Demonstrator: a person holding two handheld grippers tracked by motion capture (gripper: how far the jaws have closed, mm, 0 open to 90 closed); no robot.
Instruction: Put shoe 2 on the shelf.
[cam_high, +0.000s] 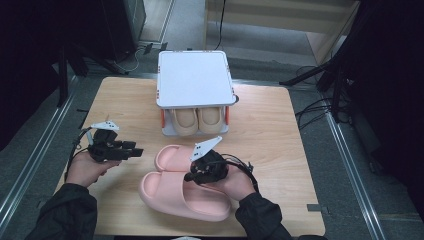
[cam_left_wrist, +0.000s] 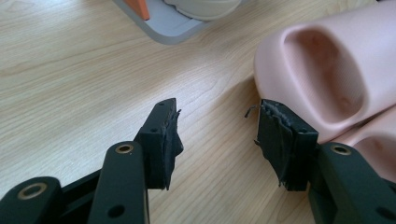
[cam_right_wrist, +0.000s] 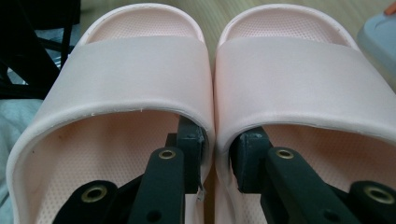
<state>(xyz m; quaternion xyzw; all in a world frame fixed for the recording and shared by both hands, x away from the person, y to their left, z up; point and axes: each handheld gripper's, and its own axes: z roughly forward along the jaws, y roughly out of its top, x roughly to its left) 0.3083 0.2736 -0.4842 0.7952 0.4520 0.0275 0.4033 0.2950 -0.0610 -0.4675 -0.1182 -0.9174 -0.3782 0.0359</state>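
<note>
Two pink slippers lie side by side on the wooden table (cam_high: 260, 125), the near one (cam_high: 175, 197) and the far one (cam_high: 170, 155). My right gripper (cam_high: 200, 172) reaches in from their heel ends, one jaw in each slipper. In the right gripper view it (cam_right_wrist: 219, 135) pinches the touching inner walls of the near slipper (cam_right_wrist: 140, 70) and the far slipper (cam_right_wrist: 299, 79) together. My left gripper (cam_high: 137, 151) hovers to the left of them, open, with bare table between its jaws. In its own view it (cam_left_wrist: 217, 109) points toward the far slipper's toe opening (cam_left_wrist: 327, 70).
A white two-tier shoe rack (cam_high: 195, 77) stands at the table's far middle, with a beige pair of slippers (cam_high: 197, 120) on its lower shelf. Its grey base (cam_left_wrist: 173, 32) lies just beyond the left gripper. Bare wood stretches left and right of the pink pair.
</note>
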